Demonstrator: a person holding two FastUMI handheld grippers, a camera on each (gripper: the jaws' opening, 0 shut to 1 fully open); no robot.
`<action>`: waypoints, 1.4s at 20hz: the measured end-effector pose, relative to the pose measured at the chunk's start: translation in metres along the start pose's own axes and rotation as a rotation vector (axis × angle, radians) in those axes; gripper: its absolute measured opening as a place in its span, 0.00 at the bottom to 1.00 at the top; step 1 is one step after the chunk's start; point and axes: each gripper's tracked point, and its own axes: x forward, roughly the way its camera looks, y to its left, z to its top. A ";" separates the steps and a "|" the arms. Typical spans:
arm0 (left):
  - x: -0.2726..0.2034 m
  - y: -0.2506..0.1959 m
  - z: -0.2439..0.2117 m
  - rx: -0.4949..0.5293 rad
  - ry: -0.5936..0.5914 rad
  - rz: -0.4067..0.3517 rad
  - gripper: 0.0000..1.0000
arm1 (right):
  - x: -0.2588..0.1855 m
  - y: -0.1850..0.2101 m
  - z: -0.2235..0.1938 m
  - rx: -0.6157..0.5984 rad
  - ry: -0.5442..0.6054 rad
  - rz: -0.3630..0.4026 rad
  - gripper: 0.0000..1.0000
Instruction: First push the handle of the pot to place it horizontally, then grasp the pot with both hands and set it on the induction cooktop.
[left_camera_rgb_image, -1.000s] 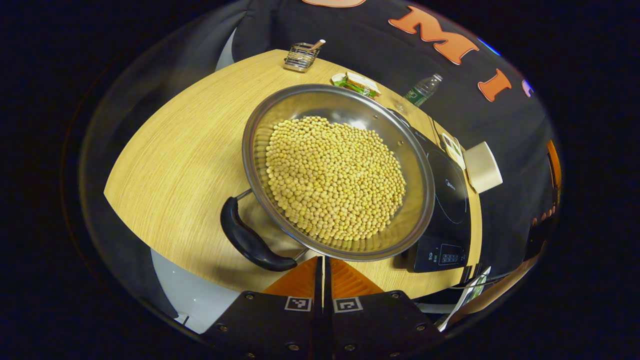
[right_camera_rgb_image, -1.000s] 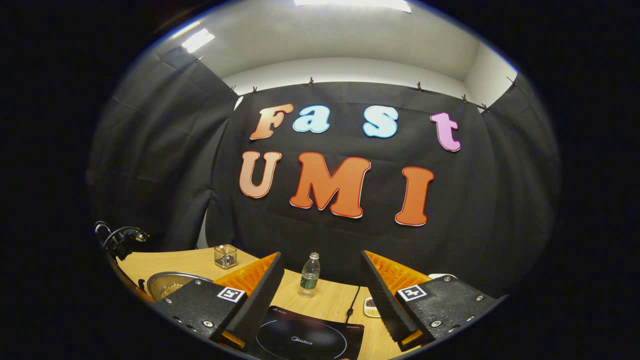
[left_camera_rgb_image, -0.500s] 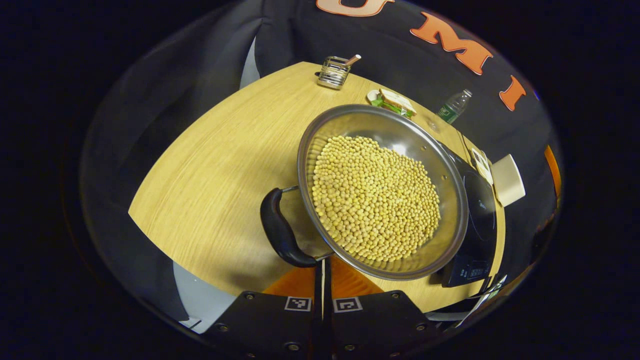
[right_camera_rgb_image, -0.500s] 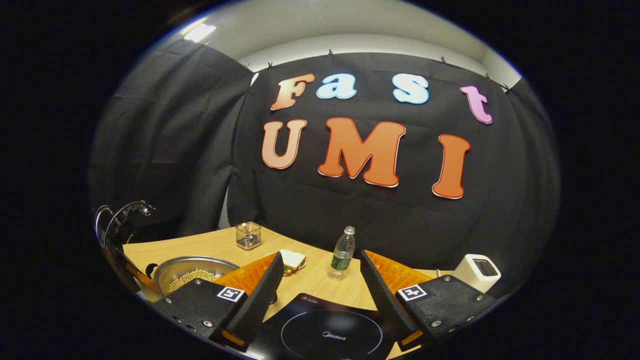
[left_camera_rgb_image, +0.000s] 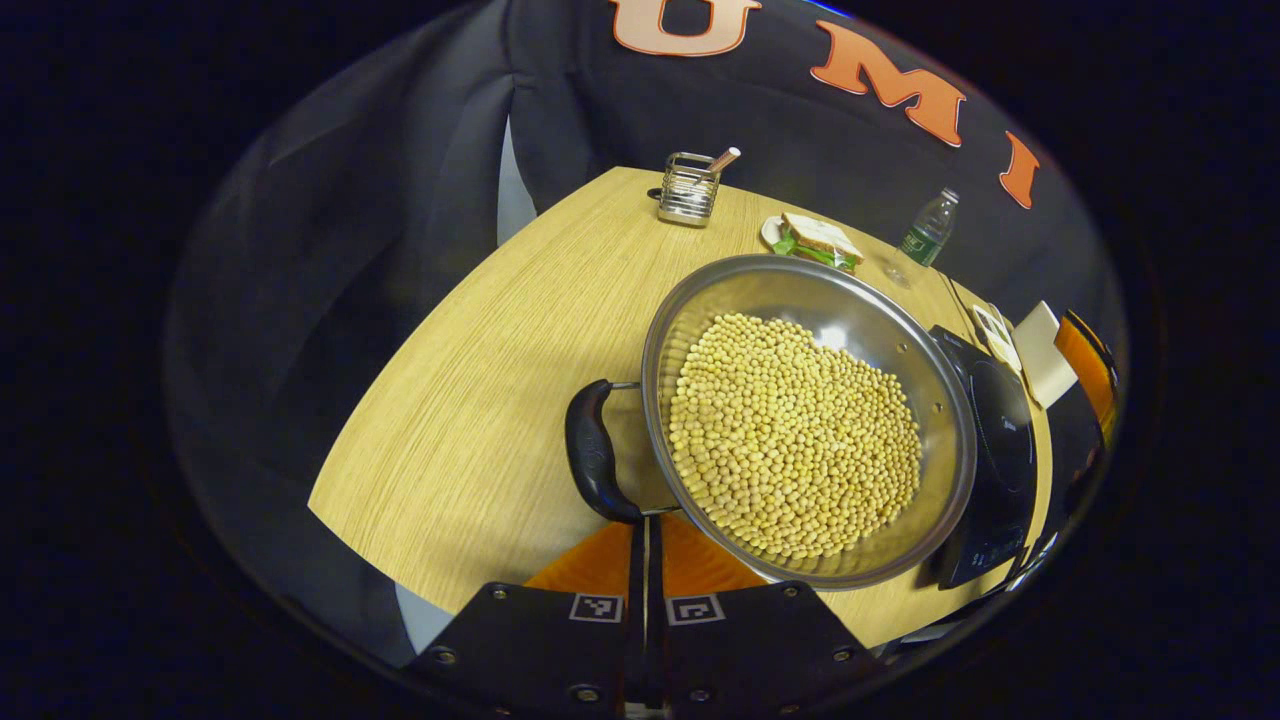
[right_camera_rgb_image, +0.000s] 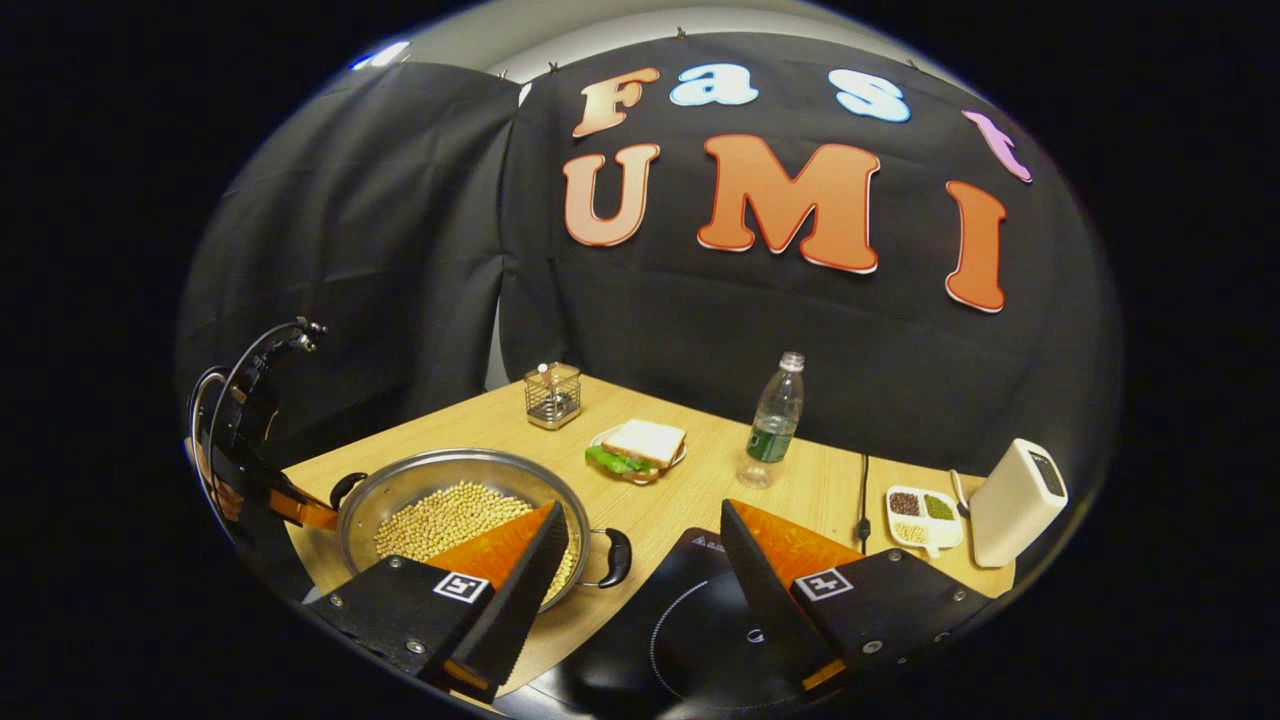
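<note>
Since a second ago the pot (left_camera_rgb_image: 808, 420) has swung, its near handle (left_camera_rgb_image: 594, 466) now pointing left across the left gripper view; right gripper has tilted down to bring the worktop (right_camera_rgb_image: 700, 485) in. Left gripper (left_camera_rgb_image: 645, 560): fingers together, tips touching or just beside the handle end, judged the push step, nearly done. Right gripper (right_camera_rgb_image: 640, 590): fingers wide apart, empty, over the induction cooktop (right_camera_rgb_image: 690, 630). Pot full of beans (left_camera_rgb_image: 795, 435) sits on the worktop just beside the cooktop. Next: both grippers take a handle each, lift level. Far: sandwich (right_camera_rgb_image: 640, 445), bottle (right_camera_rgb_image: 775, 420).
</note>
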 end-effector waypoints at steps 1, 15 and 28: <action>0.003 0.003 0.003 0.011 -0.011 0.003 0.01 | 0.006 0.005 -0.008 0.003 0.027 0.005 0.95; 0.027 0.027 0.056 0.138 -0.165 0.045 0.02 | 0.042 0.043 -0.077 0.119 0.284 0.010 0.95; -0.026 0.014 0.119 0.228 -0.388 0.004 0.06 | 0.057 0.052 -0.101 0.175 0.381 -0.039 0.93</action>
